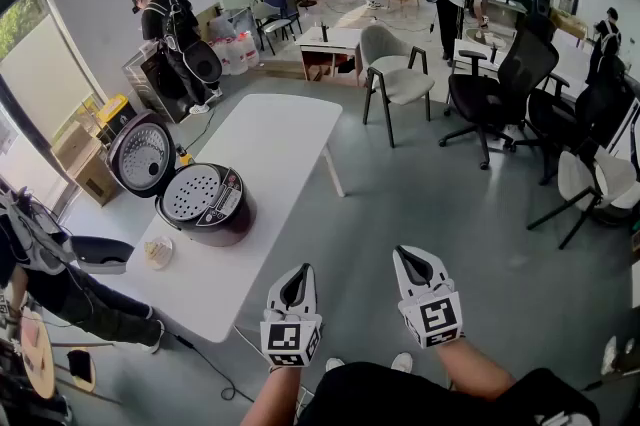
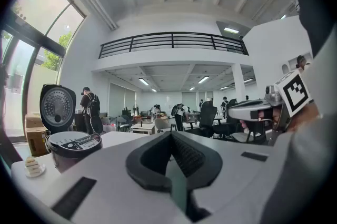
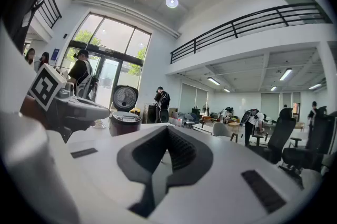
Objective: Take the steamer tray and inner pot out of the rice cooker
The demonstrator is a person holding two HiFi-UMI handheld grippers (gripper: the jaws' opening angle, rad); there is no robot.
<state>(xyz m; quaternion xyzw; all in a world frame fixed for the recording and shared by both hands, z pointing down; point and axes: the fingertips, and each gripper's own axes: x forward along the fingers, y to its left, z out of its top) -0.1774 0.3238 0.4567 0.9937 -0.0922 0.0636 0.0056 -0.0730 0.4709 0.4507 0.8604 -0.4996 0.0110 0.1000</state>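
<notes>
A dark rice cooker (image 1: 212,210) stands on the white table (image 1: 265,149) with its lid (image 1: 140,154) swung up. A perforated steamer tray (image 1: 190,192) lies in its mouth; the inner pot is hidden beneath. My left gripper (image 1: 297,286) and right gripper (image 1: 415,266) are held side by side over the floor, off the table's near right corner and well apart from the cooker. Both are shut and hold nothing. The cooker (image 2: 72,147) shows at the lower left of the left gripper view, beyond my left gripper (image 2: 171,136). In the right gripper view the cooker (image 3: 125,123) sits left of centre past my right gripper (image 3: 167,131).
A small dish (image 1: 158,252) with food sits on the table near the cooker. A person (image 1: 40,274) stands at the table's left end. A beige chair (image 1: 395,74) and black office chairs (image 1: 500,84) stand beyond on the grey floor. A cable (image 1: 215,364) trails under the table.
</notes>
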